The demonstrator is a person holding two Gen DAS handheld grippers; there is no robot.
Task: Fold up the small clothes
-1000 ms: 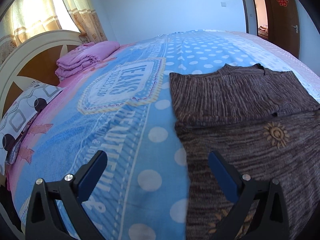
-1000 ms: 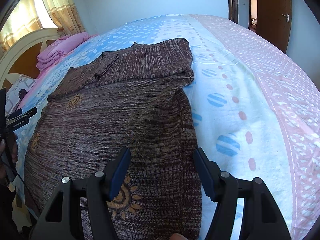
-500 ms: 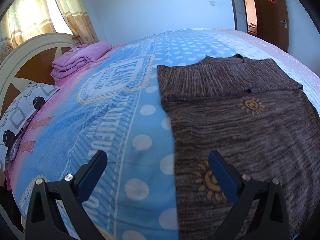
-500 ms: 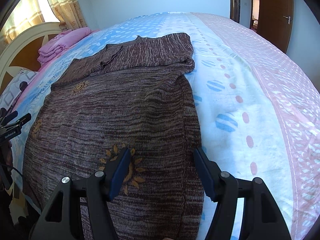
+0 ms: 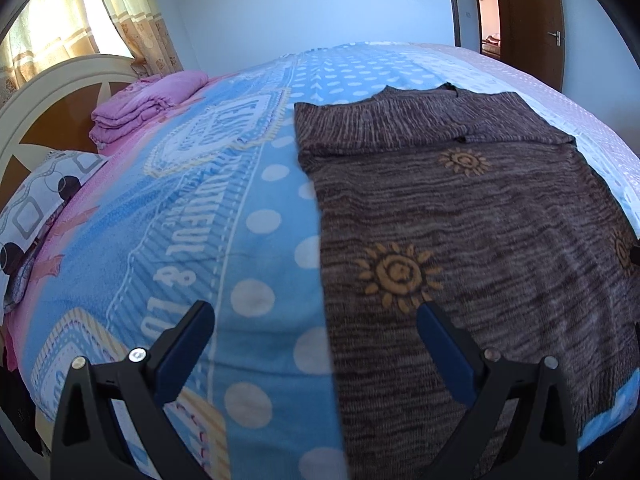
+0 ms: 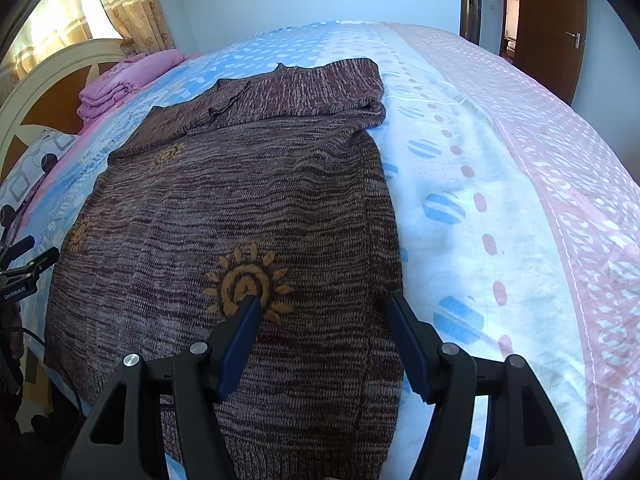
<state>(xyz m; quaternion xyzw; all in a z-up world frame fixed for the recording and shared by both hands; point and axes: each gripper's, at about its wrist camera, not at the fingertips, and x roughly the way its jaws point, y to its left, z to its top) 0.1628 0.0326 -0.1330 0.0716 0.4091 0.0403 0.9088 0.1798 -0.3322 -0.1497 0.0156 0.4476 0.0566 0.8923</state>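
A brown knit sweater (image 5: 472,216) with yellow sun motifs lies flat on the bed, both sleeves folded across its top; it also shows in the right wrist view (image 6: 240,208). My left gripper (image 5: 316,316) is open and empty, hovering above the sweater's left edge near the hem. My right gripper (image 6: 324,308) is open and empty above the sweater's right side near the hem. The left gripper also shows at the left edge of the right wrist view (image 6: 28,260).
The bed has a blue dotted and pink bedspread (image 5: 192,232). A folded pink blanket (image 5: 144,104) and a patterned pillow (image 5: 36,208) lie by the headboard (image 5: 52,92). A brown door (image 6: 552,20) stands at the far right. Curtains hang at the left.
Both grippers have drawn back toward the sweater's hem, so more of the sweater shows. Both stay open and empty.
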